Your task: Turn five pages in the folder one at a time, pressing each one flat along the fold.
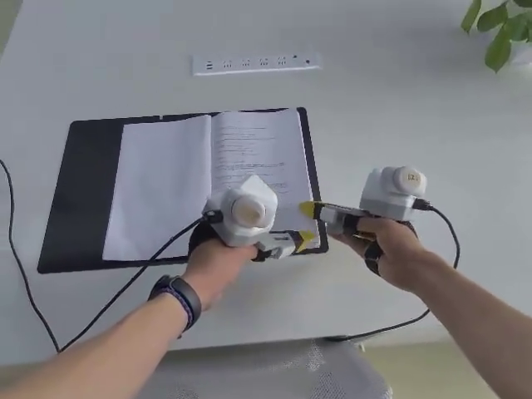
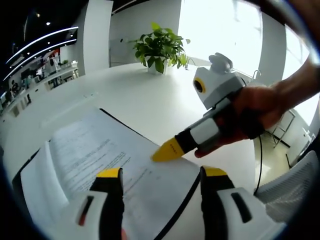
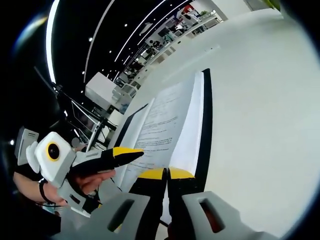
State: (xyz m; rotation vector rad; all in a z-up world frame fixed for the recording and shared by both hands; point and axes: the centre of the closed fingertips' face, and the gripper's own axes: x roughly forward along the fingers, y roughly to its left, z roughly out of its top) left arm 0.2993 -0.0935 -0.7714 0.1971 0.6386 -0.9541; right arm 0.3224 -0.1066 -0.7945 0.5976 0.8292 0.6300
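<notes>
Black folder (image 1: 83, 199) lies open on the tabletop (image 1: 399, 100). At the near corner of its right page (image 1: 258, 154), the right tongs (image 1: 308, 209) are together and the left tongs (image 1: 301, 242) apart. Likely starting a turn: next, pinch one sheet.

Print on the page (image 1: 253, 150) is too small to read.

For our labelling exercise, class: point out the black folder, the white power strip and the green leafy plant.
Black folder (image 1: 83, 191): head view, bare left cover.
White power strip (image 1: 256, 63): head view, middle of strip.
Green leafy plant (image 2: 160, 47): left gripper view, centre leaves.
</notes>
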